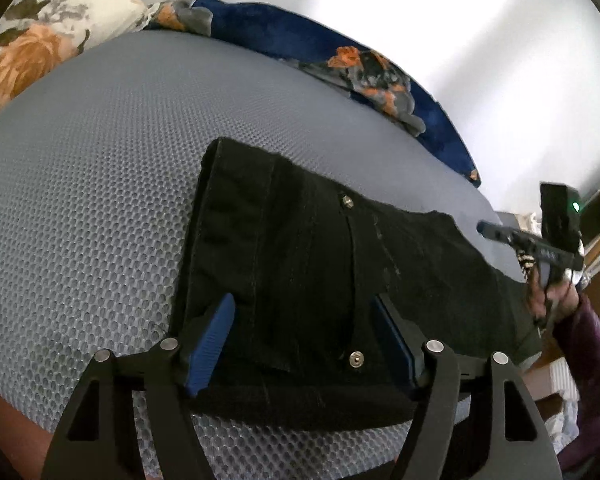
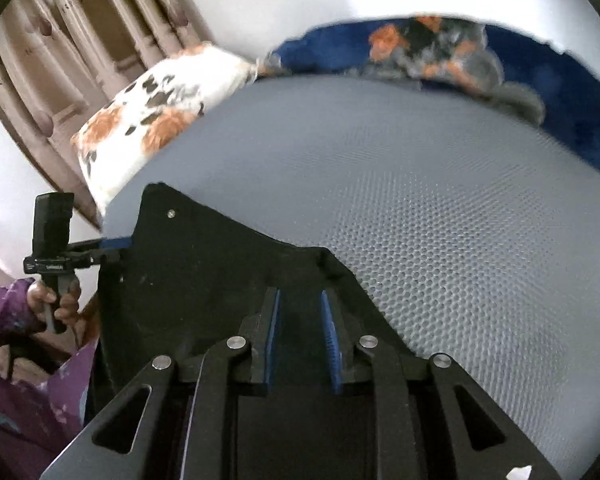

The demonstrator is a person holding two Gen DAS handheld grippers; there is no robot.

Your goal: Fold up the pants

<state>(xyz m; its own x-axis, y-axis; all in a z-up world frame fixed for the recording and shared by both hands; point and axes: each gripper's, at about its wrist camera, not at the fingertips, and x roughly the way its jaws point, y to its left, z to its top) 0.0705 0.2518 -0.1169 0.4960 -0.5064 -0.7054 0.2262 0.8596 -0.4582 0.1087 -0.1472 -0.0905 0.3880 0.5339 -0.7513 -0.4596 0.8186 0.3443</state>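
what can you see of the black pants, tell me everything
The black pants look like dark denim, with visible seams and two small metal studs. They lie flat on the grey mesh-textured bed cover, folded into a compact shape with one straight edge, part trailing off toward the near side of the bed. The left claw stands open over them, pads not pressing. The right claw is slightly open above the fabric.

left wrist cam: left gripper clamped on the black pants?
No: the left gripper stands open, its blue fingertips wide apart above the black pants.
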